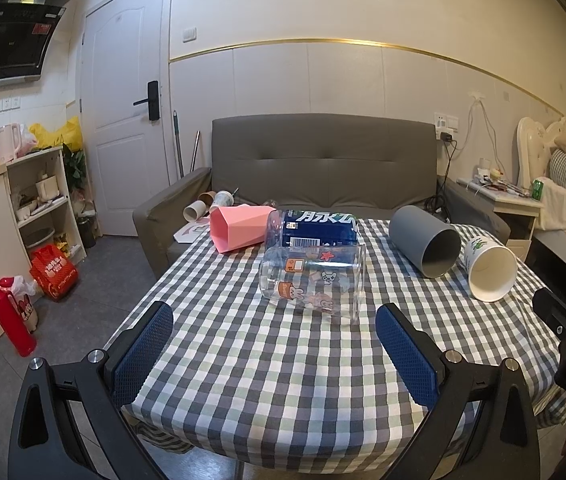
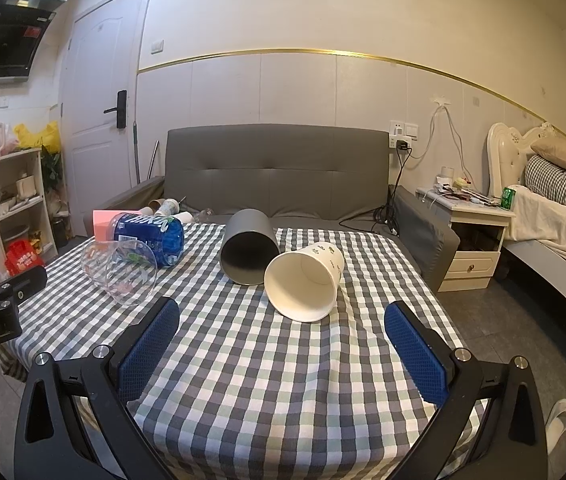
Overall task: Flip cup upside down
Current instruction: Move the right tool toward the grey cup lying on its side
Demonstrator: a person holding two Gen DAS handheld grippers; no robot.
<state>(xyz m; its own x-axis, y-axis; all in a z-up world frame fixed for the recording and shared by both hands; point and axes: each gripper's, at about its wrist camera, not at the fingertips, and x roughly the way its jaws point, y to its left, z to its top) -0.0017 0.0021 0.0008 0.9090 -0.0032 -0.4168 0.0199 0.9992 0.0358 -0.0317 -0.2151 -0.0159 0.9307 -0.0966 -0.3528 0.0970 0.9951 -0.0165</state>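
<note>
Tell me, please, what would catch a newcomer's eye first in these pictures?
Probably the cups lying on their sides on the checked tablecloth: a white paper cup with its mouth toward the camera, touching a grey cup just behind it. Further left lie a clear glass, a blue-labelled bottle and a pink cup, with a grey sofa behind the table.
</note>
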